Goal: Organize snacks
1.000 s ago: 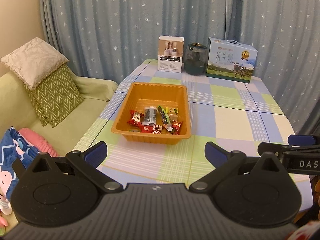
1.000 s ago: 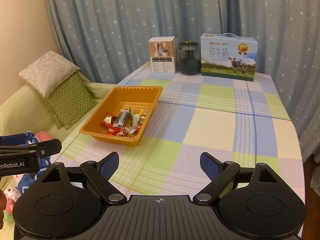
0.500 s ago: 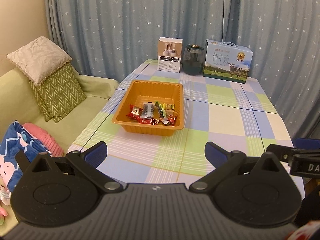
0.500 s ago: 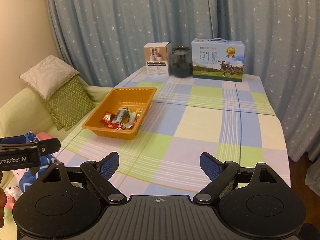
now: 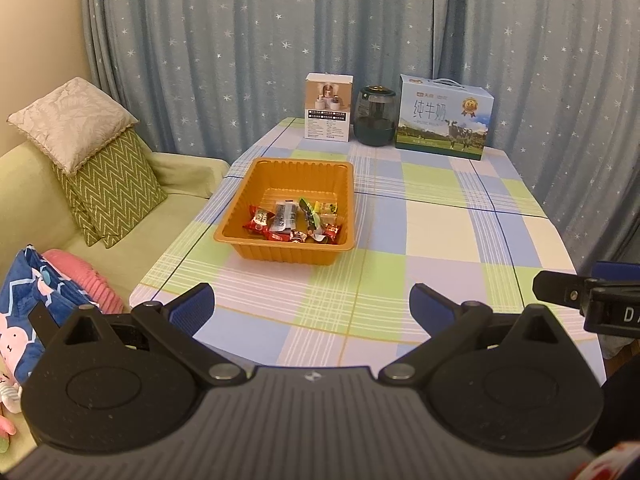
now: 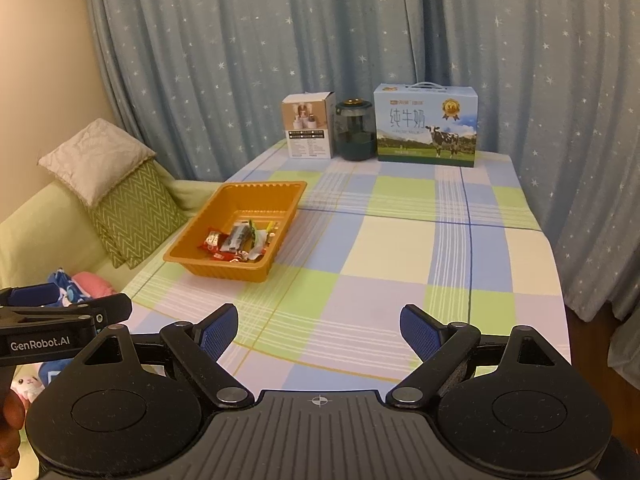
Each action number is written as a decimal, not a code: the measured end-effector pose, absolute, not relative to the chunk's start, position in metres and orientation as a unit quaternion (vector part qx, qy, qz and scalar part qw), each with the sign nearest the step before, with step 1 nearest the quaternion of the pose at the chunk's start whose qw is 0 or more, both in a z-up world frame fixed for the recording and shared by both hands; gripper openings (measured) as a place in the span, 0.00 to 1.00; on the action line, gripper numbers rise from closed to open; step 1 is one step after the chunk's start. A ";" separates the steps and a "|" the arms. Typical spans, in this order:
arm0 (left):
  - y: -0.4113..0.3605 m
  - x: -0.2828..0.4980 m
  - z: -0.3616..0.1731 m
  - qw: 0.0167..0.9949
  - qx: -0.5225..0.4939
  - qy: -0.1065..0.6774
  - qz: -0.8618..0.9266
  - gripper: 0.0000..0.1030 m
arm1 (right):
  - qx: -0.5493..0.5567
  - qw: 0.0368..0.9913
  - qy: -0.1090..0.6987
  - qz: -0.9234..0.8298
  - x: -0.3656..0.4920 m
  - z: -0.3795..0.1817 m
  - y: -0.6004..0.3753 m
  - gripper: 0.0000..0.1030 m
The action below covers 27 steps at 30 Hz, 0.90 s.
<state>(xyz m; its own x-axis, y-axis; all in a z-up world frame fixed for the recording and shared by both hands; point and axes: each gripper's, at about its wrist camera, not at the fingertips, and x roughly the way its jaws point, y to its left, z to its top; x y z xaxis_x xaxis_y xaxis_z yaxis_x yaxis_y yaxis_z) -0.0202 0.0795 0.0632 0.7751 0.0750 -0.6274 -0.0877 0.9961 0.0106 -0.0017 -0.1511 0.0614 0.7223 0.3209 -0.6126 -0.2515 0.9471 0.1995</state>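
Observation:
An orange tray (image 5: 294, 166) (image 6: 236, 272) stands on the left half of the checked tablecloth (image 5: 440, 232) (image 6: 400, 248). Several wrapped snacks (image 5: 294, 222) (image 6: 238, 240) lie in its near end. My left gripper (image 5: 312, 304) hangs open over the table's near edge, well short of the tray, with nothing between its fingers. My right gripper (image 6: 319, 330) is open too, empty, over the near right part of the table. Each gripper shows at the edge of the other's view.
At the table's far end stand a white box (image 5: 329, 106) (image 6: 309, 125), a dark jar (image 5: 376, 116) (image 6: 354, 130) and a milk carton with a cow picture (image 5: 444, 118) (image 6: 426, 124). A green sofa with cushions (image 5: 92, 168) (image 6: 120, 196) is on the left, curtains behind.
Both grippers have drawn back from the table, so the tray and boxes look smaller and more of the tablecloth shows. Both stay open and empty.

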 end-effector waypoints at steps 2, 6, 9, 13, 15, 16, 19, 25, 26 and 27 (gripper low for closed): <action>0.079 -0.020 0.063 0.942 -0.008 0.332 0.043 1.00 | 0.052 0.927 0.339 0.153 -0.002 0.062 -0.152 0.85; 0.078 -0.019 0.062 0.942 -0.008 0.332 0.043 1.00 | 0.053 0.927 0.338 0.152 0.000 0.062 -0.152 0.85; 0.078 -0.019 0.062 0.942 -0.009 0.332 0.043 1.00 | 0.053 0.927 0.339 0.151 0.000 0.062 -0.152 0.85; 0.078 -0.018 0.061 0.942 -0.010 0.333 0.042 1.00 | 0.054 0.927 0.339 0.150 0.001 0.061 -0.152 0.85; 0.077 -0.018 0.060 0.942 -0.009 0.332 0.042 1.00 | 0.053 0.927 0.339 0.150 0.001 0.061 -0.152 0.85; 0.077 -0.017 0.060 0.942 -0.009 0.332 0.042 1.00 | 0.054 0.927 0.339 0.150 0.001 0.061 -0.152 0.85; 0.077 -0.017 0.060 0.942 -0.009 0.332 0.042 1.00 | 0.053 0.927 0.340 0.149 0.002 0.062 -0.152 0.85; 0.075 -0.017 0.059 0.943 -0.010 0.331 0.041 1.00 | 0.054 0.928 0.339 0.147 0.002 0.062 -0.154 0.85; 0.076 -0.018 0.059 0.943 -0.010 0.331 0.041 1.00 | 0.054 0.928 0.339 0.147 0.002 0.062 -0.154 0.85; 0.075 -0.018 0.059 0.943 -0.010 0.331 0.041 1.00 | 0.054 0.928 0.339 0.147 0.002 0.062 -0.154 0.85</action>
<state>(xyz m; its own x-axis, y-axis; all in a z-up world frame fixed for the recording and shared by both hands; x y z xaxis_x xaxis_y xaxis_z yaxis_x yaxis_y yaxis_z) -0.0178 0.0753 0.0590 0.7776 0.0712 -0.6247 -0.0849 0.9964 0.0078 0.0023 -0.1542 0.0621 0.7265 0.3098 -0.6134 -0.2359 0.9508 0.2008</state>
